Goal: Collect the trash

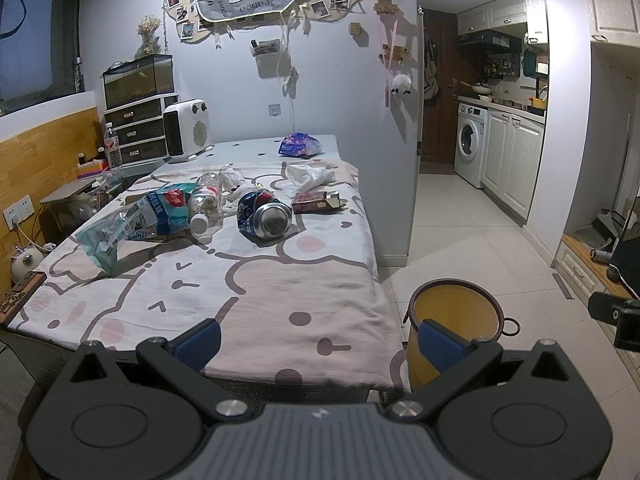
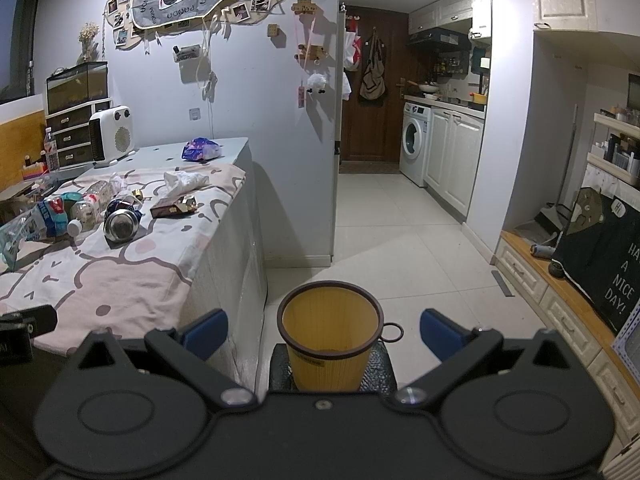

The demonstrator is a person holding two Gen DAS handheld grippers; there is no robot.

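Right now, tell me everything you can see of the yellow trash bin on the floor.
The yellow trash bin is a tapered, ribbed, plastic-looking bucket with a dark brown rim and a small ring loop on its right side. It stands upright and open on a dark mat on the pale floor tiles, just beside the corner of the cloth-covered table. Its inside looks nearly empty. A small label shows on its front. Neither gripper touches it.

The left gripper (image 1: 320, 340) points toward 12 o'clock, held level, its jaws spread wide with nothing between the blue pads (image 1: 199, 343). The right gripper (image 2: 324, 334) likewise faces 12 o'clock, jaws wide apart and empty. Each gripper's black body shows at the other view's edge: at 3 o'clock and at 9 o'clock.
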